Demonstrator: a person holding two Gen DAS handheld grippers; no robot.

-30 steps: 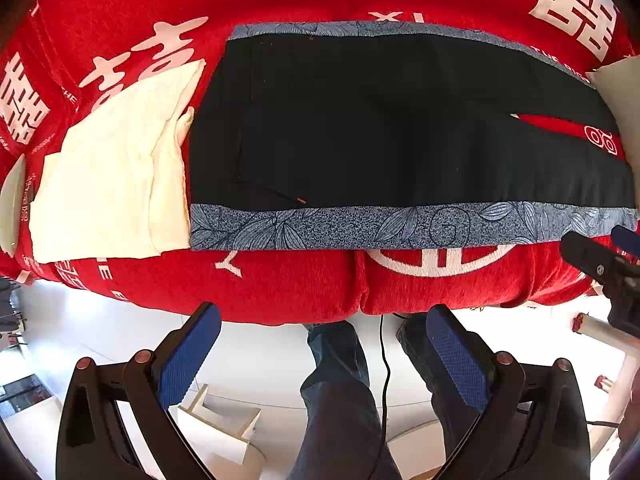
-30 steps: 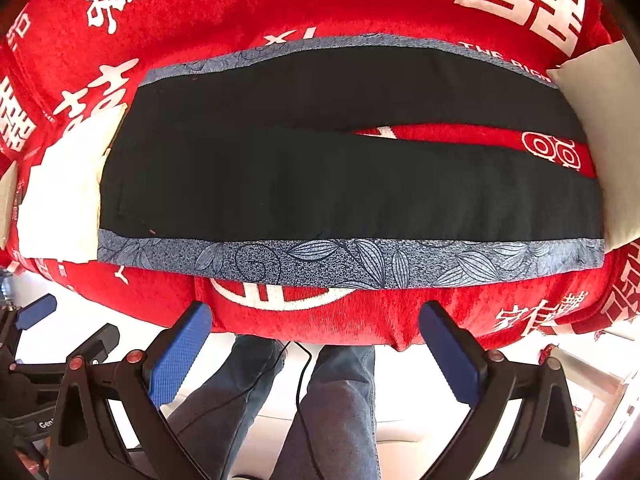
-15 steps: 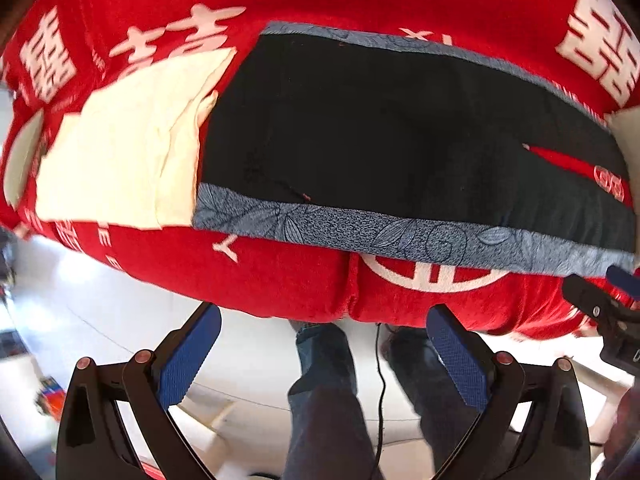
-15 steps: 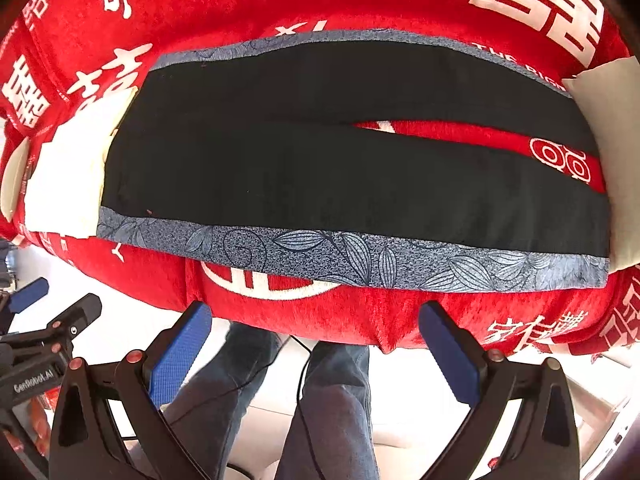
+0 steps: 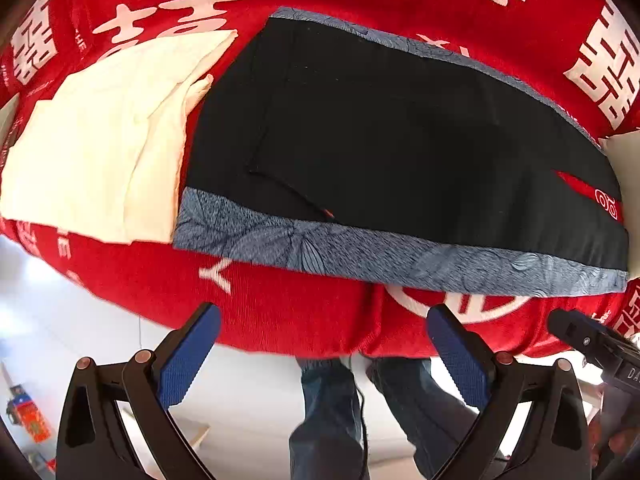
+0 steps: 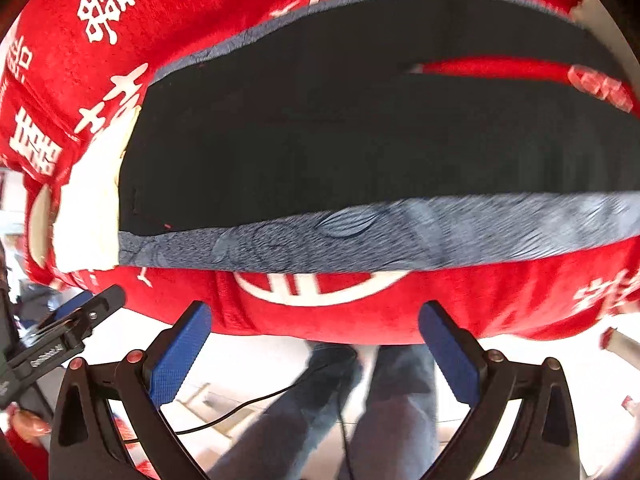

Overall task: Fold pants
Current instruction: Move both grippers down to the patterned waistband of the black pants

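Black pants [image 5: 392, 136] with blue leaf-patterned side stripes [image 5: 360, 254] lie flat and spread out on the red cloth, waist to the left, legs to the right. They also show in the right wrist view [image 6: 340, 140]. My left gripper [image 5: 324, 322] is open and empty, just off the table's near edge below the waist part. My right gripper [image 6: 314, 320] is open and empty, off the near edge below the middle of the pants. The right gripper's tip shows in the left wrist view [image 5: 576, 330].
A red cloth with white characters [image 5: 280, 312] covers the table. A folded cream garment [image 5: 96, 136] lies left of the waist. Another cream piece [image 5: 626, 152] lies at the right by the leg ends. The person's legs [image 5: 332, 408] stand at the near edge.
Both grippers have moved closer to the table's near edge and the pants. The right wrist view has swung right and is blurred. Both stay open.
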